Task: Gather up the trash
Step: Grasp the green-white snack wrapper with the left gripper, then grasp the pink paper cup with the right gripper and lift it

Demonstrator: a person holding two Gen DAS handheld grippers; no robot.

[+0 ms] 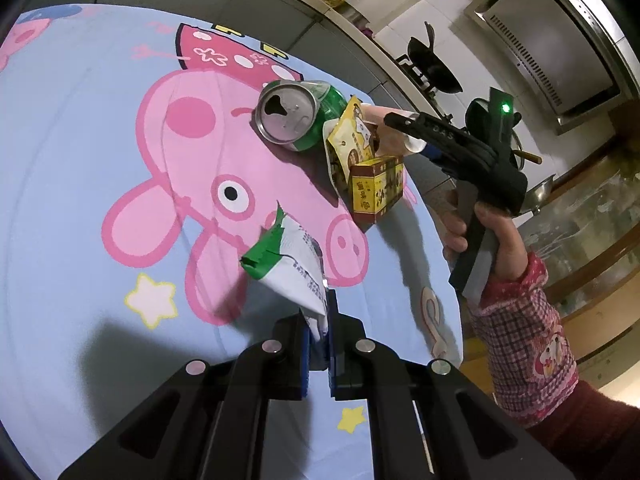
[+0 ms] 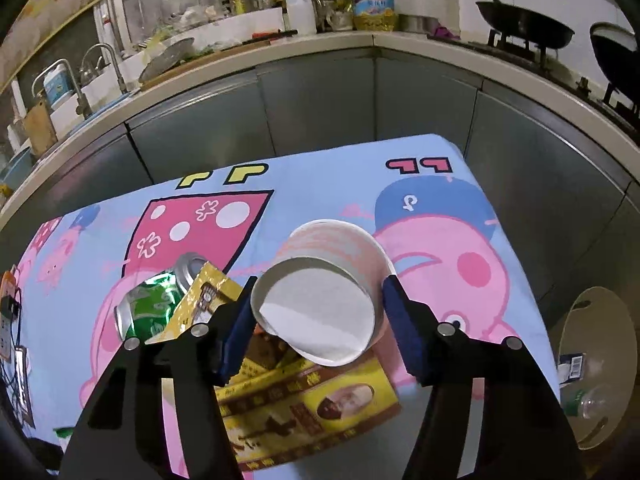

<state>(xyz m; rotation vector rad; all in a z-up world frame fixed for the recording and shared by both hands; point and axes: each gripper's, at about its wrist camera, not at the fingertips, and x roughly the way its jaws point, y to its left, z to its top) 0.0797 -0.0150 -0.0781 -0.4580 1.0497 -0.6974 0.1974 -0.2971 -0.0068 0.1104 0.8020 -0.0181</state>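
Left gripper (image 1: 318, 340) hanging above the table (image 1: 80, 220), jaws pressed nearly together on the tail of a torn green-and-white wrapper (image 1: 288, 264), pinched and lifted clear of the cartoon-pig cloth. Right gripper (image 2: 316, 320) straddling a paper cup (image 2: 324, 300) tipped on its side, base toward the camera, mouth pointing away. Jaws spread either side of it; left pad looking to be at the cup wall, right pad with a thin gap, so no firm grip readable yet.

Cup lying atop the litter pile: yellow box (image 2: 304, 408) beneath, yellow snack packet (image 2: 204, 300) and green can (image 2: 156, 308) just to the left, all crowded together.

Best way through this step, at a guess: squeeze gently across the cup's base ring, where the paper is stiffest, not at the soft mouth. Too hard and the wall buckles and slips. Lift straight up before swinging away, so as not to drag the box or nudge the can into rolling. Keep the left pinch steady meanwhile; thin film, easy to lose.

White bin (image 2: 596, 368) off the table's right edge, a bottle already inside: likely destination for both.
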